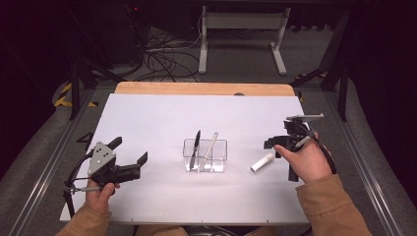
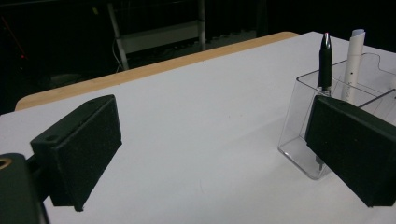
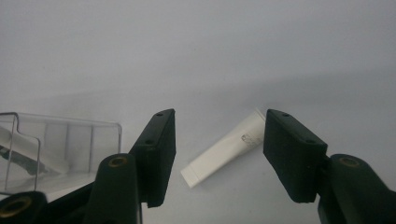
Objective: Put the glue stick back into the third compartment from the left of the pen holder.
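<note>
A clear plastic box [image 1: 219, 147] stands mid-table with a black pen [image 1: 196, 143] and a white pen [image 1: 209, 147] leaning upright in it. To its right a short white marker [image 1: 262, 162] lies flat on the white table cover. My right gripper [image 1: 270, 150] is open just right of the marker; in the right gripper view the marker [image 3: 219, 156] lies between the jaws of the right gripper [image 3: 219, 121], its far end close to the right jaw, with no pad pressing on it. My left gripper [image 1: 129, 150] rests open and empty at the front left, facing the box [image 2: 303, 93].
The white cover [image 1: 162, 118] spans the tabletop, with a wooden edge [image 1: 204, 88] at the far side. Beyond it are a white frame leg [image 1: 202, 44] and loose cables on the floor. Metal rails run along both sides of the table.
</note>
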